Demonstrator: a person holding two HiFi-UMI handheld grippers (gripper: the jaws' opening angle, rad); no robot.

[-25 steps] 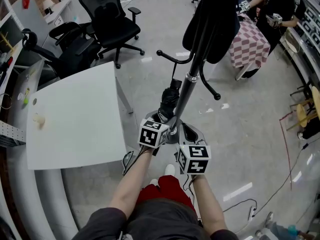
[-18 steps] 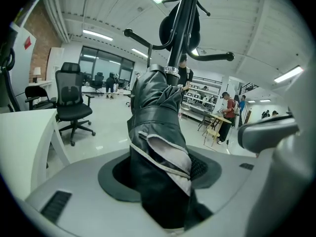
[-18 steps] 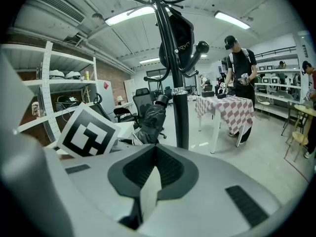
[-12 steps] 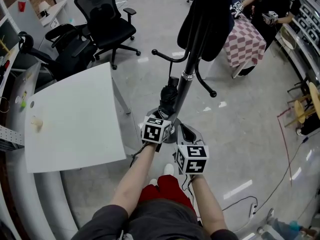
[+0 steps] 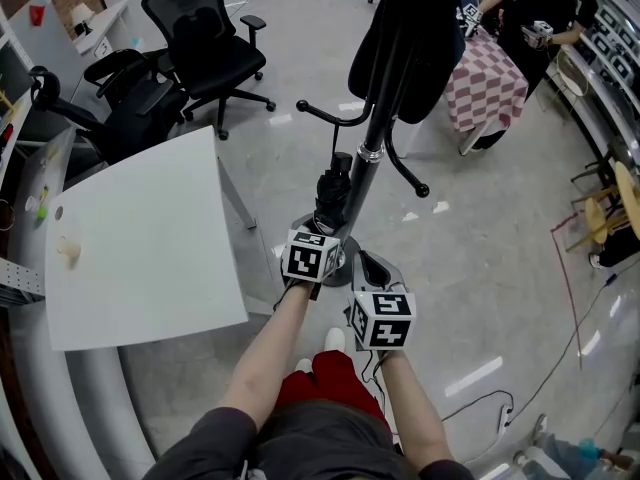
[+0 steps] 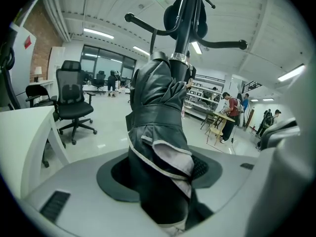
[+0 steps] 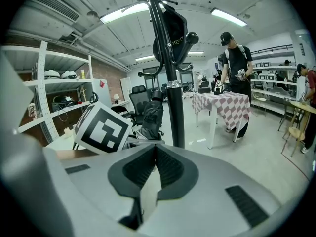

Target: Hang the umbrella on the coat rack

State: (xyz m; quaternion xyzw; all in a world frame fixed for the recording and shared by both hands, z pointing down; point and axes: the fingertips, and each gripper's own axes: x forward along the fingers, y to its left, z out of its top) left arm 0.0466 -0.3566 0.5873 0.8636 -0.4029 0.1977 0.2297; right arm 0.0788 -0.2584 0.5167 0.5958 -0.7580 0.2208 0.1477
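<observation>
A folded black umbrella [image 5: 335, 193] stands upright against the coat rack's pole [image 5: 372, 158], its top near the pole's metal collar. My left gripper [image 5: 322, 236] is at its lower end. In the left gripper view the umbrella [image 6: 158, 132] fills the gap of the left gripper [image 6: 158, 181]. The jaws stand wide and have just been opening, with a gap showing beside the fabric. My right gripper [image 5: 372, 268] hovers just right of it, shut and empty. From the right gripper [image 7: 154, 167] I see the pole [image 7: 170, 83] and umbrella [image 7: 150, 117] ahead.
A black bag [image 5: 415, 38] hangs high on the rack, whose hook arms [image 5: 330, 116] stick out at mid height. A white table [image 5: 140, 238] stands at the left with office chairs [image 5: 210, 38] behind. A checkered table [image 5: 490, 78] and people are at the far right.
My left gripper has edged a little toward the rack's base with the umbrella still between its jaws. The right gripper has stayed put.
</observation>
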